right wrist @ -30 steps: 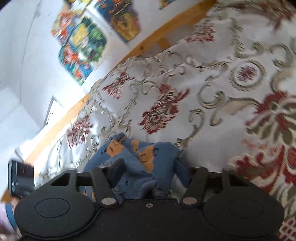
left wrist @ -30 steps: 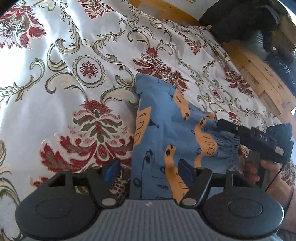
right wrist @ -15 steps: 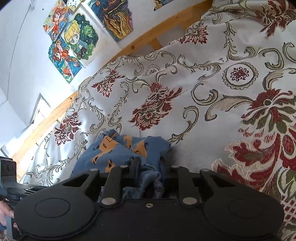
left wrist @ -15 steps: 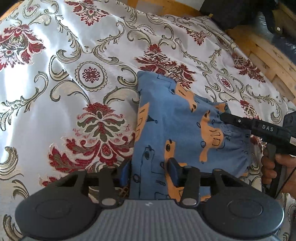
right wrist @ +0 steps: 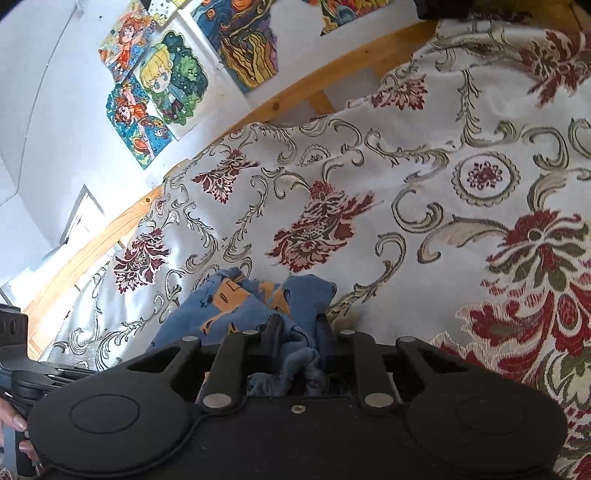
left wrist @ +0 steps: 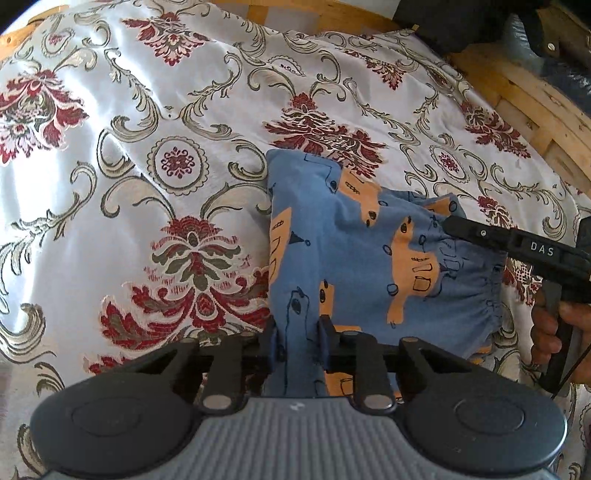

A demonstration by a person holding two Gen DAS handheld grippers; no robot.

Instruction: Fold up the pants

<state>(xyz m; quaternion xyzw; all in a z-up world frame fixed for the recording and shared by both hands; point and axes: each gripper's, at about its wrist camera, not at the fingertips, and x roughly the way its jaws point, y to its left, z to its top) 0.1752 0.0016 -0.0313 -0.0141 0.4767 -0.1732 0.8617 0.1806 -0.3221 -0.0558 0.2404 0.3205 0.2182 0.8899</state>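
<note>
Both jaws clenched on blue pants [left wrist: 354,258], wall drawings [right wrist: 162,88] only in right view

White satin bedspread [left wrist: 122,122] w/ dark red floral medallions & olive-gold scrolls covers the bed, a bit rippled. Wooden bed frame [left wrist: 532,107] runs along the far edge; same pale wood rail [right wrist: 295,99] in right wrist view. Black bag or dark bundle [left wrist: 480,22] at top-right corner, partly cut off. On white wall [right wrist: 44,110]: colourful cartoon drawings [right wrist: 155,92] pinned in a cluster, overlapping, some cropped at top.
</note>
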